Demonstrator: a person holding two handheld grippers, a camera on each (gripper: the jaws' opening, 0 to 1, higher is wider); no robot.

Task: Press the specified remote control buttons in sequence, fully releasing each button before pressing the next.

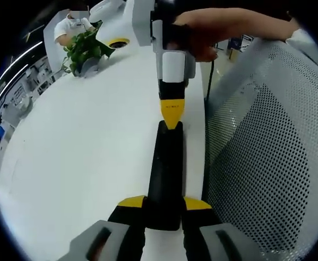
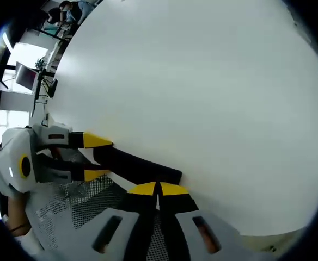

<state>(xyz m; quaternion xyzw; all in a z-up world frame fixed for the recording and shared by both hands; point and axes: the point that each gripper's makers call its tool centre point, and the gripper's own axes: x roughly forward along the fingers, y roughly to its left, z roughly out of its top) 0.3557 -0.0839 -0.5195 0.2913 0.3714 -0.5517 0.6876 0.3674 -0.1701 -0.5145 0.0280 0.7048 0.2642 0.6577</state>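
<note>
Right gripper (image 2: pixel 158 189) poised at the remote's far end, a button press in hand

The left gripper (image 1: pixel 164 204) clamps the black remote (image 1: pixel 166 174) by its near end, over the white table (image 1: pixel 83 157) edge; the right one, jaws together and empty, touches the far tip. Judged next: press down squarely, then lift fully clear.

Bright, even light; fisheye bending at edges.
</note>
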